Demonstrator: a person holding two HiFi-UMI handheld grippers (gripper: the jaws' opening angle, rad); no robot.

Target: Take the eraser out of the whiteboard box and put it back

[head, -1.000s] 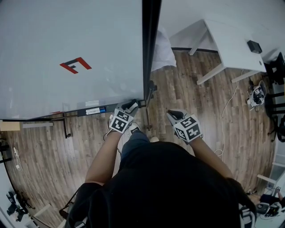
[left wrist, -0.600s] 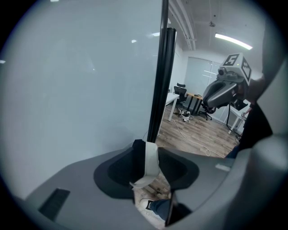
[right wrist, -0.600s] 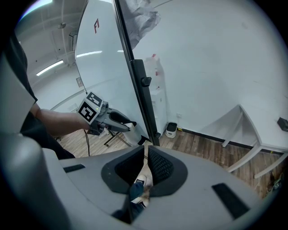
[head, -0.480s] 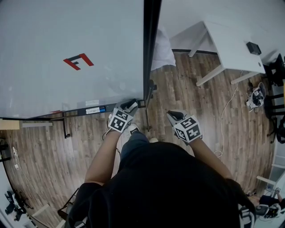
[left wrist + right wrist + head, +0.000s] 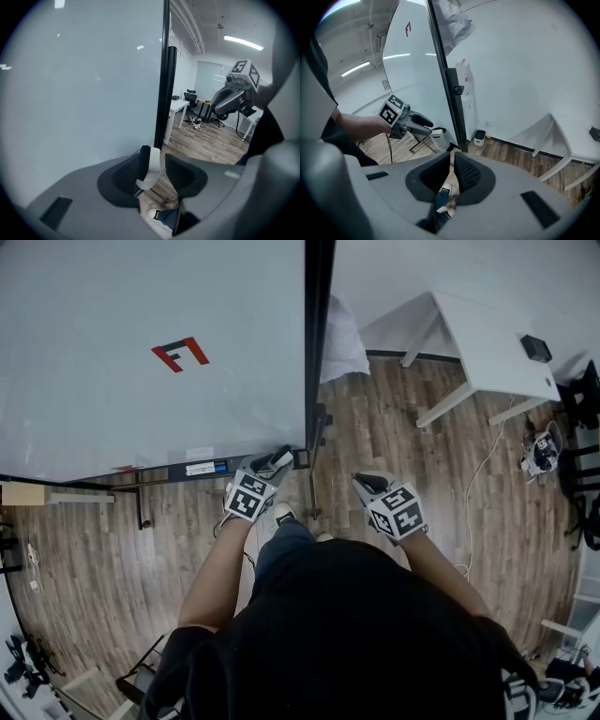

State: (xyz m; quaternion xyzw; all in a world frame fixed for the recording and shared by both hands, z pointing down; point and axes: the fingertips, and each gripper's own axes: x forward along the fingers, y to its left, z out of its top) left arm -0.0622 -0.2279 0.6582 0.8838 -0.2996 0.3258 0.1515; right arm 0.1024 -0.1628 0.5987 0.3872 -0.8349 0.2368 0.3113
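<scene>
The whiteboard [image 5: 141, 343] fills the left of the head view, with a dark tray rail [image 5: 187, 471] along its bottom edge. My left gripper [image 5: 278, 461] is at the board's lower right corner, shut on the white eraser [image 5: 151, 169], whose black felt side faces the left jaw. The right gripper view shows the same eraser [image 5: 439, 138] as a white block at the left gripper's [image 5: 424, 124] tip. My right gripper [image 5: 367, 486] hovers to the right over the wood floor. Its jaws [image 5: 452, 173] stand close together with nothing between them.
The black frame post [image 5: 319, 343] stands at the whiteboard's right edge with a white cloth [image 5: 339, 343] behind it. A white table [image 5: 487, 343] is at upper right, office chairs [image 5: 581, 399] beside it, and a cable [image 5: 478, 474] trails on the floor. A small white bin [image 5: 479, 137] sits by the wall.
The head view has shifted, so the board's logo sits further right and lower. Both grippers stay almost where they were, and the left one still holds the eraser.
</scene>
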